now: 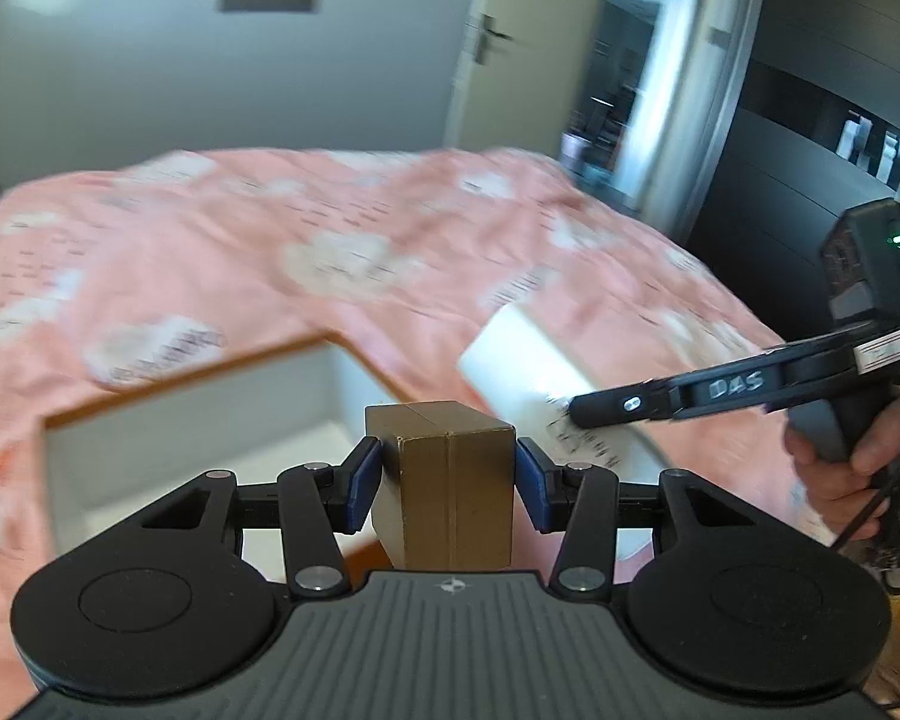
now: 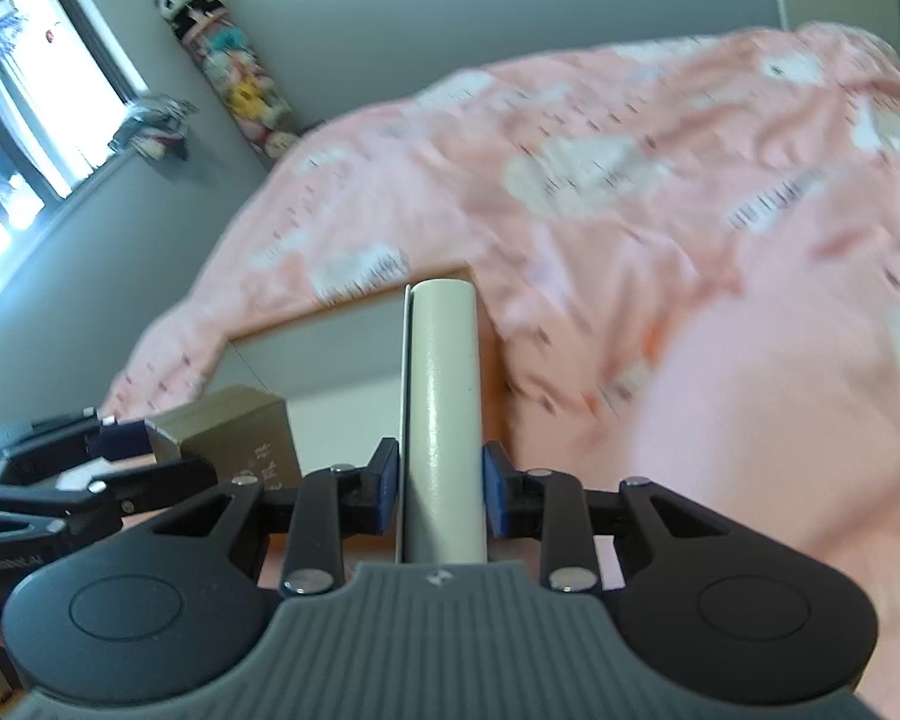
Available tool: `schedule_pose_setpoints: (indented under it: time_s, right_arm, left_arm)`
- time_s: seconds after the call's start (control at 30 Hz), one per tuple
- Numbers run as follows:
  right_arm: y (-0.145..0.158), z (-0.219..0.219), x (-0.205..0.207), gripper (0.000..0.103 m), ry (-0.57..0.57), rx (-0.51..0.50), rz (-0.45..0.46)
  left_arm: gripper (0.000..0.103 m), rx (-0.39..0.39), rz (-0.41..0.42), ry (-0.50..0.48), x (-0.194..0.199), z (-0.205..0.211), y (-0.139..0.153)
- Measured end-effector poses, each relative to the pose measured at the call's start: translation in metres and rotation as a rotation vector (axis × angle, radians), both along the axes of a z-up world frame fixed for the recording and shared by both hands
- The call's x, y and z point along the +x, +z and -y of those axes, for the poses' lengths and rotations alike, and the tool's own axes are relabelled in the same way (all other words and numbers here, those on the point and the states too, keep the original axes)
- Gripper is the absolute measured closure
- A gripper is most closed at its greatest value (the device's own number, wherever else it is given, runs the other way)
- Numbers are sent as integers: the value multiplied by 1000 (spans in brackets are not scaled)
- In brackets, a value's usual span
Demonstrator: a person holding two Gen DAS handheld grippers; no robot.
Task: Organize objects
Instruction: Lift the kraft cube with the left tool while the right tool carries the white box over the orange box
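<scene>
In the left wrist view, the left gripper [image 1: 448, 483] is clamping a small brown box [image 1: 450, 480] between its blue pads [image 1: 363, 483], the fingers standing about half apart with a pad pressing on each side of it. Beyond the fingertips a white open drawer [image 1: 198, 450] is showing under a pink bedspread [image 1: 330, 252], and to the right the right gripper [image 1: 576, 411] is gripping a white box [image 1: 528, 372]; a door [image 1: 510, 48] is standing in the far wall. In the right wrist view, that gripper's narrow fingers are squeezing the white box [image 2: 444, 420] on edge, the brown box [image 2: 234, 426] sitting left of them, the bedspread [image 2: 630, 210] ahead and a window [image 2: 24, 108] at far left.
</scene>
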State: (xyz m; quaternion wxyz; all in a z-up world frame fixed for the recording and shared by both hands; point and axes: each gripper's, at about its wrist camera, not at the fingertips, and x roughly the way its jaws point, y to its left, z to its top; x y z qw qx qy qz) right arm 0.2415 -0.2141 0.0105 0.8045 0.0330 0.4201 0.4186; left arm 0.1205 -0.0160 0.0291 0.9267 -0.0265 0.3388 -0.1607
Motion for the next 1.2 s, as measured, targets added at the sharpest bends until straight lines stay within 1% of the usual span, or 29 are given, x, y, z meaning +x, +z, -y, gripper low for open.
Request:
schedule_pose_setpoints:
  time_s: [0.1, 0.2, 0.3, 0.43, 0.5, 0.57, 0.67, 0.83, 0.93, 1.0, 1.03, 1.13, 1.2]
  right_arm:
    - [6, -36, 10, 72, 35, 52, -30]
    - [1, -84, 16, 72, 73, 76, -58]
    - [-17, -133, 18, 72, 111, 56, -99]
    - [-59, -193, 19, 72, 139, -9, -193]
    - [-80, -213, 18, 72, 137, -47, -242]
    - [-102, -230, 18, 72, 137, -77, -311]
    - [-125, -250, 18, 72, 138, -93, -418]
    - [-141, -277, 21, 72, 143, -101, -511]
    - [-149, -285, 25, 72, 149, -135, -572]
    - [-153, -290, 28, 71, 156, -188, -579]
    - [-153, -293, 29, 70, 166, -214, -571]
    - [-148, -300, 30, 60, 200, -323, -482]
    - [-147, -303, 30, 60, 230, -377, -431]
  left_arm:
    - [48, 29, -1, 72, 13, -26, 1]
    - [48, 73, -35, 119, 31, -51, -6]
    - [48, 122, -76, 153, 48, -72, -19]
    - [48, 194, -118, 166, 58, -90, -35]
    - [48, 214, -130, 170, 60, -97, -40]
    - [48, 222, -138, 168, 62, -103, -45]
    - [48, 227, -145, 172, 65, -113, -50]
    - [49, 234, -148, 174, 69, -126, -55]
    - [49, 226, -150, 168, 69, -130, -55]
    - [49, 224, -154, 160, 70, -132, -56]
    - [49, 227, -155, 156, 70, -131, -57]
    - [49, 238, -154, 147, 71, -130, -59]
    - [49, 243, -151, 143, 70, -128, -58]
